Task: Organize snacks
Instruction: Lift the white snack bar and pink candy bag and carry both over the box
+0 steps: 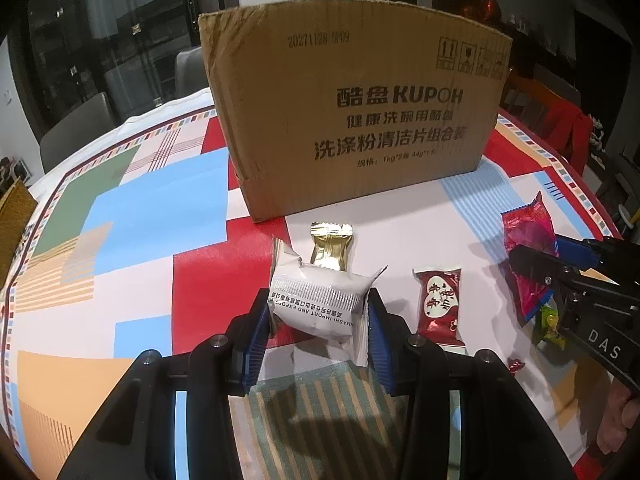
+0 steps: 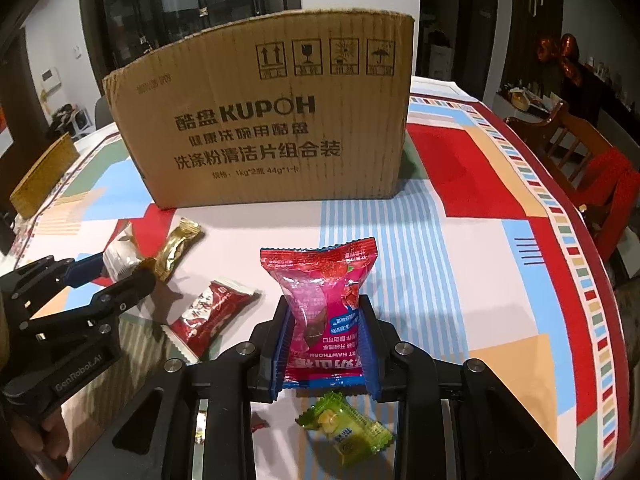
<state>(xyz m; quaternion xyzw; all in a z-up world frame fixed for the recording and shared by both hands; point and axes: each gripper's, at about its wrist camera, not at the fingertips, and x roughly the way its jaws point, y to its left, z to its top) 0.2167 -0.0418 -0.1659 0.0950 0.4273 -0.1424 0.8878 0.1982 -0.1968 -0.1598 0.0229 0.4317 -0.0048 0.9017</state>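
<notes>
- Honestly the nearest trap is the green candy [image 2: 347, 434], lying loose on the table [image 2: 460, 272] right under the right gripper [image 2: 325, 344]. A low swing could knock it off the near edge.
- Right gripper is pinching the pink hawthorn pack [image 2: 320, 304] by its lower half, so the top sticks up floppy. Slick film plus a low grip, I reckon it could slide out on the way up.
- Left gripper [image 1: 318, 320] has its blue pads squeezed on the white pack [image 1: 316, 300], which looks puffy. Squeeze harder and the snack inside might crush; go lighter and it may pop free.
- Just right of it sits the red heart pack [image 1: 438, 306], and the gold pack [image 1: 330, 250] is touching the white one's far side. Either could get dragged along.
- Farthest is the cardboard box [image 2: 264, 120], tall wall facing us. If that's the drop spot, both packs need to clear the rim, and two hands arriving together could bump.
</notes>
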